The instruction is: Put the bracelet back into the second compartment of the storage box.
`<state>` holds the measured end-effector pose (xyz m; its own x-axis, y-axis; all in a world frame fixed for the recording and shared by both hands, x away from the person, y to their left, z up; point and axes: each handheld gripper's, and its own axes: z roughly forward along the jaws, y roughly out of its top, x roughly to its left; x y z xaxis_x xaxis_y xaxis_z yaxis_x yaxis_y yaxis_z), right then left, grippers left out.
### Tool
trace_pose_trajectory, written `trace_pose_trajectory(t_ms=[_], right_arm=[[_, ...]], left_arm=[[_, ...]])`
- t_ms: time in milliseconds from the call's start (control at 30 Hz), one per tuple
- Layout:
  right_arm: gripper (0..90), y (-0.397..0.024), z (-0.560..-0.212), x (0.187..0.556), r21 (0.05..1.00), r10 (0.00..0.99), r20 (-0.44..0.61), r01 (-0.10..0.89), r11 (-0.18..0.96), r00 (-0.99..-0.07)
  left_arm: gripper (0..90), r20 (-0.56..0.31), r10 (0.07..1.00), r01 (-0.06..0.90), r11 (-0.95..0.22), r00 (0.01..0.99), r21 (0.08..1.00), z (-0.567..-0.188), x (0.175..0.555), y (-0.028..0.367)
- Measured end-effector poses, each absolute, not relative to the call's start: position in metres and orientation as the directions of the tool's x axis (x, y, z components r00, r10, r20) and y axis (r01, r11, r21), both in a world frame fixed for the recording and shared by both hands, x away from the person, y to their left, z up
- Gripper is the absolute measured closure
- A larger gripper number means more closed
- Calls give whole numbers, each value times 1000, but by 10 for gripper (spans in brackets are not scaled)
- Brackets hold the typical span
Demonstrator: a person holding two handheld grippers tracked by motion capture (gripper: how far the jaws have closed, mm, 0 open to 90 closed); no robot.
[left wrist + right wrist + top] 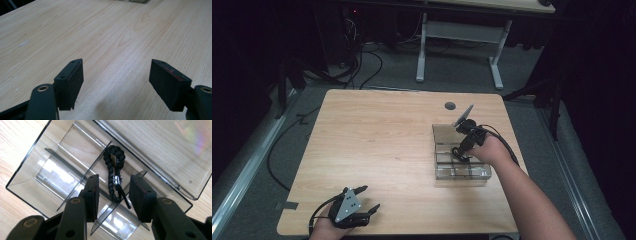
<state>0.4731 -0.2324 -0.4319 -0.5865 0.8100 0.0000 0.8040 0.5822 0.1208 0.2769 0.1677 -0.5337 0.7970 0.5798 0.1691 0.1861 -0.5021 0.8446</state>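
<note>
Black braided cord point(114, 173) lying in clear box point(32, 173), between spread right gripper point(113, 195) jaws (not pinched); placing step apparently finished, next needing withdrawal; left gripper point(116, 81) spread, idle above table point(105, 32).

One table point(377, 150) is seen, on which one clear plastic box point(32, 182) with its hinged lid point(160, 150) open is set. One black braided cord point(113, 170) is counted inside it. Two grippers are present: a left gripper point(364, 199) and a right gripper point(458, 151).
</note>
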Motion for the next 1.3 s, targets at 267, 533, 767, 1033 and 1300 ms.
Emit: trace_pose_trajectory(t_ms=[267,533,767,1033,1300], right_arm=[[700,-235,-432,458,131,806,15,800,585,-592],[718,-238,-435,435,154,812,28,805,573,-583],[758,-240,-434,416,193,808,24,796,574,-589],[766,-248,-434,393,251,817,59,801,543,-573],[783,-256,-439,370,349,809,61,772,532,-585]], left_arm=[[281,172,578,186,-507,798,841,-534,277,168],[281,173,578,184,-506,797,842,-534,277,167],[282,172,578,186,-507,798,842,-534,277,167],[282,173,578,188,-510,797,840,-534,277,167],[282,168,582,193,-507,796,840,-534,278,167]])
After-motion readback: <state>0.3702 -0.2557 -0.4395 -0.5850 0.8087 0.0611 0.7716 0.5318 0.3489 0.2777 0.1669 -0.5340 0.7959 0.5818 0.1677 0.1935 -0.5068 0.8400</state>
